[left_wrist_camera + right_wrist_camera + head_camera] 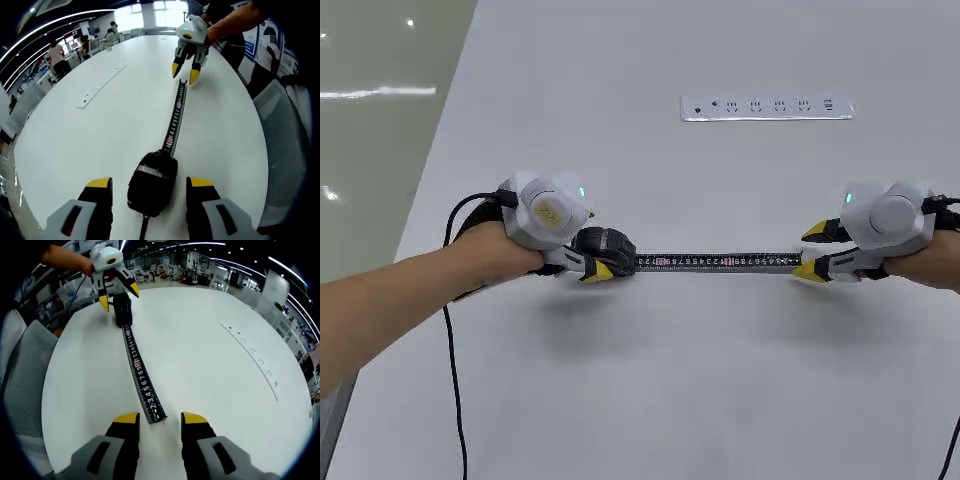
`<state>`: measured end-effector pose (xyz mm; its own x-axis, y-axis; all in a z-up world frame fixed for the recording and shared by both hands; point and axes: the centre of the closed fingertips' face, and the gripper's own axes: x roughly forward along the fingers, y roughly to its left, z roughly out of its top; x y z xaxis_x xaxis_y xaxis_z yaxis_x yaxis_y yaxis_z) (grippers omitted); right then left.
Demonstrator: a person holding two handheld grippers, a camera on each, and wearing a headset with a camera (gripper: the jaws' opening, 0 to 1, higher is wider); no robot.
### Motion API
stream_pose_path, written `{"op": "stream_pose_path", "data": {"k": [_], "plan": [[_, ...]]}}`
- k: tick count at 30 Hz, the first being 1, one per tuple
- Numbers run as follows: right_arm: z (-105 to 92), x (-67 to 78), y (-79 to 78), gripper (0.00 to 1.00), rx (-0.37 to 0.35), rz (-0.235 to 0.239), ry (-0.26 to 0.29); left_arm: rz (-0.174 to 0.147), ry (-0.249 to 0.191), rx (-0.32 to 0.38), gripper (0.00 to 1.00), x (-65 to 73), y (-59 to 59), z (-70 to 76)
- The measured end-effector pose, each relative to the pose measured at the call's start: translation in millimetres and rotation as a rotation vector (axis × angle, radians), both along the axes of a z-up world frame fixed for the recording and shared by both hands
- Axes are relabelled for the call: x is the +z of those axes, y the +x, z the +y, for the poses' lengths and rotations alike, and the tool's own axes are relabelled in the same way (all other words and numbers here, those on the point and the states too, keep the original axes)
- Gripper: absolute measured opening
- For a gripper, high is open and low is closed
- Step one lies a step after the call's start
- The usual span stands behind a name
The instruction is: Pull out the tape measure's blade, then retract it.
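Tape at full stretch: on the broad white surface (pixel 720 400), with a power strip (pixel 766 107) lying well apart at the far side, we have the left gripper (pixel 150 185) and the right gripper (pixel 159 418) facing each other along the blade. The left gripper's fingers (pixel 99 184) stand open on either side of the black tape measure case (pixel 607 247). A sliver of surface shows on each side in the left gripper view, so they bracket the case without clamping it. From the case the blade (pixel 720 262) runs flat along the surface toward the right gripper, whose fingers (pixel 194 418) are likewise parted and hold nothing. The end hook (pixel 155 416) lies just ahead of them, between the two yellow tips.

We judge the pull-out done and the retraction to be the step in hand. To do it well, we would first close the left fingers squarely on the case's flanks (it looks free to skid once the spring takes up the blade), keeping clear of the mouth where the blade feeds in. Whether a lock is set, we cannot tell. The right fingers should then pinch the blade just behind the hook and walk it back low and straight, so it goes in under control rather than whipping. A blade pushed off-axis is likely to buckle, so we keep both grippers in line.
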<state>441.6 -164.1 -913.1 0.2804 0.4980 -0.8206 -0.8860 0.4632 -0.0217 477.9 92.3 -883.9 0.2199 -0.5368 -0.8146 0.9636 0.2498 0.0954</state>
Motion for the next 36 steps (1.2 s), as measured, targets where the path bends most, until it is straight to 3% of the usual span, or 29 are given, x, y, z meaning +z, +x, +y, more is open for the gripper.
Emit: {"op": "stream_pose_path", "data": {"k": [4, 13, 22, 28, 36], "plan": [[-1.7, -0.3, -1.6, 0.34, -0.028, 0.002, -0.01, -0.002, -0.01, 0.052, 0.59, 1.8, 0.2, 3.7], [-3.0, 7.0, -1.7, 0.45, -0.182, 0.005, 0.049, 0.014, -0.079, 0.203, 0.62, 7.8, 1.7, 10.7], [-1.9, 11.5, -7.4, 0.5, -0.291, 0.019, 0.093, 0.023, -0.095, 0.297, 0.72, 8.9, -6.1, 19.2], [-0.9, 20.4, -9.7, 0.56, -0.367, 0.008, 0.125, 0.031, -0.153, 0.404, 0.74, 16.1, -6.9, 23.4], [-2.0, 30.3, -14.5, 0.62, -0.449, -0.008, 0.152, 0.011, -0.174, 0.52, 0.79, 20.3, -10.1, 30.1]]}}
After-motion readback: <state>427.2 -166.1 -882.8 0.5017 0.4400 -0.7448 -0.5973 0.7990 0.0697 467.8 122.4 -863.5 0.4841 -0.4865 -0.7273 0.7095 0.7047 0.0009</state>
